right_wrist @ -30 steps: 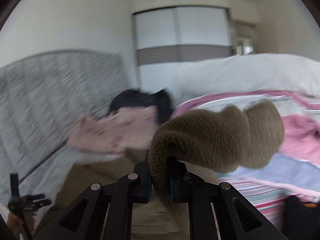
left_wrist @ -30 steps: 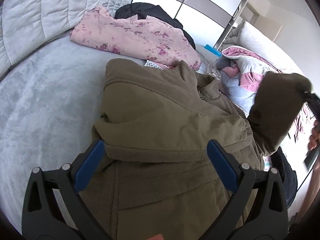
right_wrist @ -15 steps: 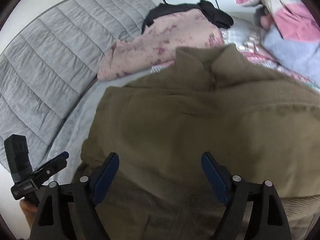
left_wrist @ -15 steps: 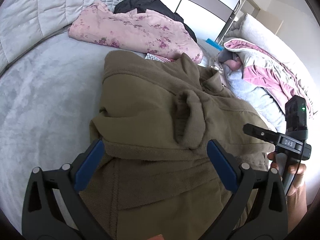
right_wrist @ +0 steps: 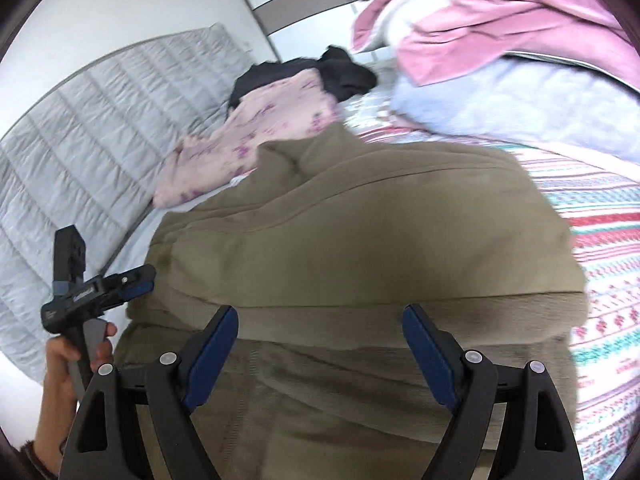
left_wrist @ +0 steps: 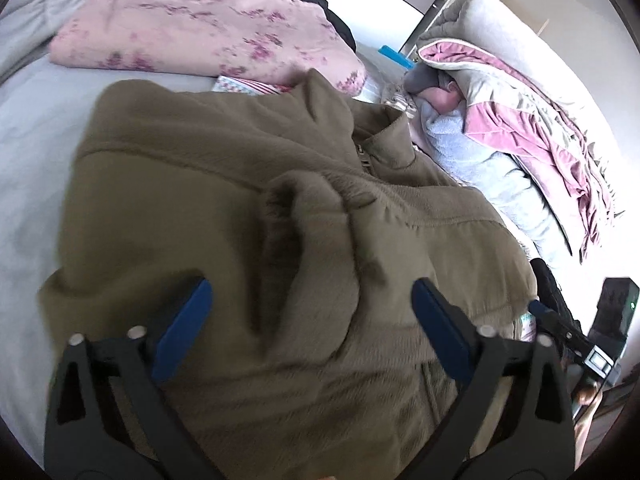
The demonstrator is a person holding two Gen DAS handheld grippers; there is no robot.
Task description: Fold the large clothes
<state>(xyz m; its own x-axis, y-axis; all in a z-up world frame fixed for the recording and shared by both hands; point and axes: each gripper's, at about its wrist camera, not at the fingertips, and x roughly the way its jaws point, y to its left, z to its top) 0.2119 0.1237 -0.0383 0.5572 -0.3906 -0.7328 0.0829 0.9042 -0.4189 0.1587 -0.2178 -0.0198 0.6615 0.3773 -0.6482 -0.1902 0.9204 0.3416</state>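
Now, with your left gripper (left_wrist: 306, 312) and right gripper (right_wrist: 320, 340) both spread wide and empty, pinch the olive jacket (left_wrist: 224, 184) hem just ahead evenly.

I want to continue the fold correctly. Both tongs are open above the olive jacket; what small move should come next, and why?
Probably lower the left tongs onto the olive fleece jacket and smooth the bunched sleeve cuff; it lies crumpled on the chest, and the right tongs hold nothing.

Olive fleece jacket (left_wrist: 224, 184) on the grey bed (left_wrist: 28, 128) — sleeve folded across, left gripper (left_wrist: 308, 312) fingers spread above.
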